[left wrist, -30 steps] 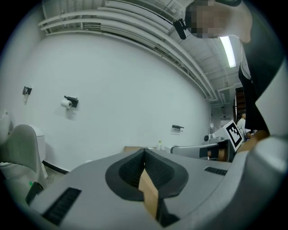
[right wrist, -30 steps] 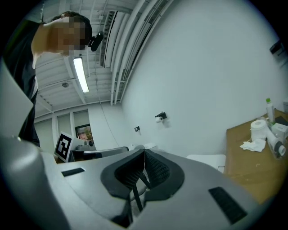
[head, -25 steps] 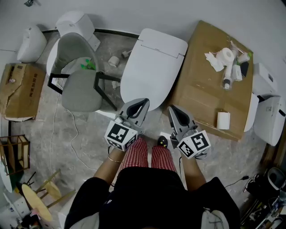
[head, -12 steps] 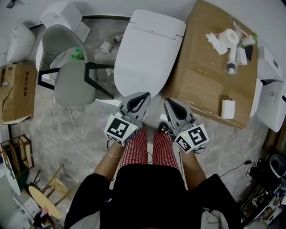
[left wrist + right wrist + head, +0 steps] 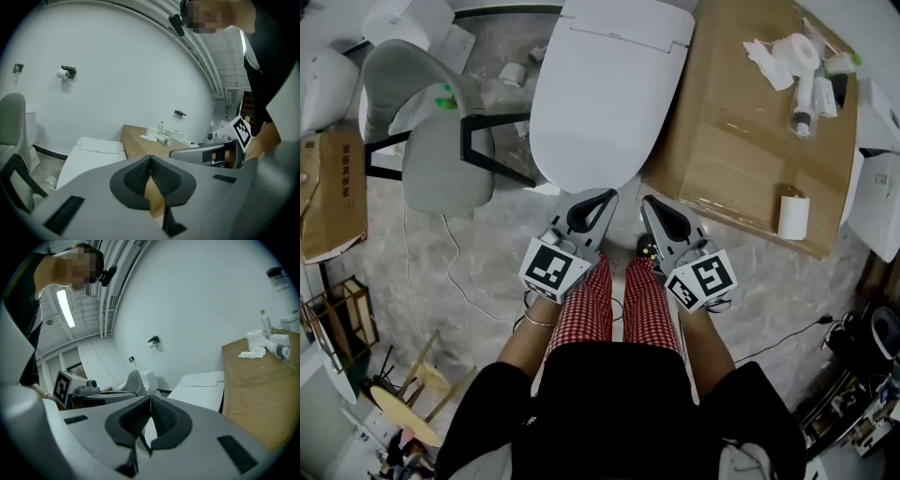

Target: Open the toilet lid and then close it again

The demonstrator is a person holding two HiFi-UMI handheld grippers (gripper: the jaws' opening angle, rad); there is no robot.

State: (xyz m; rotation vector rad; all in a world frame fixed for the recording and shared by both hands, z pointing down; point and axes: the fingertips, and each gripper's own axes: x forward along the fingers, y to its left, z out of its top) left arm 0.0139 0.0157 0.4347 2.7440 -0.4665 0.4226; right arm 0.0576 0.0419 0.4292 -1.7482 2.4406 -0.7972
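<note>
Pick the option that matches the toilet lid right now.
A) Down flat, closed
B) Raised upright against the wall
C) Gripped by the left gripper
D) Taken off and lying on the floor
A: the toilet lid lies flat over the bowl. The left gripper and the right gripper are both shut on nothing.

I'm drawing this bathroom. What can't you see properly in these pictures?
- The toilet bowl: head view, covered by the shut toilet lid.
- The toilet's back end: head view, cut off by the top edge.
- Labels on the bottle: every view, too small.
</note>
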